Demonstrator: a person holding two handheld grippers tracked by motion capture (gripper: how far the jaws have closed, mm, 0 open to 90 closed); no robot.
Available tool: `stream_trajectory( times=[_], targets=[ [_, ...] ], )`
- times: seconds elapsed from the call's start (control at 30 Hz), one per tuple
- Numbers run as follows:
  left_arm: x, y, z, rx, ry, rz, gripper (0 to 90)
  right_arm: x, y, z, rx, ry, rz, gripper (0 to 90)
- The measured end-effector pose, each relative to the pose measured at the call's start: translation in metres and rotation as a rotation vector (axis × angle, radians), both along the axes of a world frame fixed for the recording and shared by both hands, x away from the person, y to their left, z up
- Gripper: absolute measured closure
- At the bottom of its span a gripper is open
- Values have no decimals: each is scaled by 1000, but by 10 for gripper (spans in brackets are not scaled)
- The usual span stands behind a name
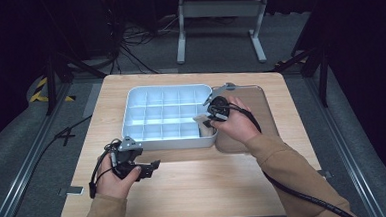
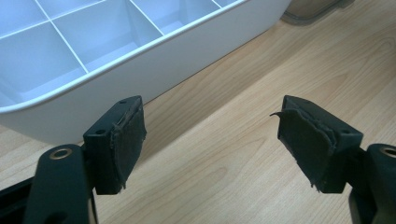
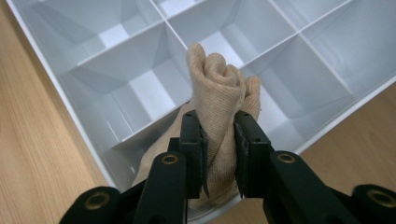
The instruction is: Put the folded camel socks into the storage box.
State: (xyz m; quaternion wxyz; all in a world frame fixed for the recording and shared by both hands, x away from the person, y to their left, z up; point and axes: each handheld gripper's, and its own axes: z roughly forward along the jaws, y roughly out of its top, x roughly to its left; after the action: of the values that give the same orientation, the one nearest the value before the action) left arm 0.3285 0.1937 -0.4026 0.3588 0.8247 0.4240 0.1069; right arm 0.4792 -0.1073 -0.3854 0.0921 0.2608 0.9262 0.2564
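My right gripper [image 3: 219, 140]: jaws narrow, clamped on a rolled beige sock [image 3: 219, 93], which sticks up between them and hangs below. Sock sits over the near right corner cell of the white tray [image 3: 93, 79]; in the high view the sock [image 1: 205, 125] is at that same corner, partly inside the cell, with the right gripper [image 1: 216, 109] right above it. My left gripper [image 2: 210, 140]: jaws wide, nothing between them, pads [image 2: 128, 140] frayed at the edges, bare wood under the gap. It hovers low over the worktop [image 2: 233, 186] just in front of the tray wall [image 2: 140, 65]. High view: left gripper [image 1: 134, 164] near the tray's [image 1: 135, 99] front left corner, apart from it. A grey lid [image 1: 261, 105] lies flat on the worktop [image 1: 210, 187], touching the tray's right side.
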Motion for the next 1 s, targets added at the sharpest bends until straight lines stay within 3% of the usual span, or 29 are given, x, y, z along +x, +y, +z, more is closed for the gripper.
stream_trajectory(
  times=[0.47, 0.8, 1.0],
  targets=[
    [1, -3, -3, 2, 14, -11, 236, -1, 21, -11, -171, 69, -3, 770],
    [1, -4, -5, 11, 20, -19, 235, 7, 28, -29, -224, 132, 0, 769],
    [2, -5, -6, 20, 25, -25, 233, 12, 27, -36, -217, 150, 3, 765]
  ],
)
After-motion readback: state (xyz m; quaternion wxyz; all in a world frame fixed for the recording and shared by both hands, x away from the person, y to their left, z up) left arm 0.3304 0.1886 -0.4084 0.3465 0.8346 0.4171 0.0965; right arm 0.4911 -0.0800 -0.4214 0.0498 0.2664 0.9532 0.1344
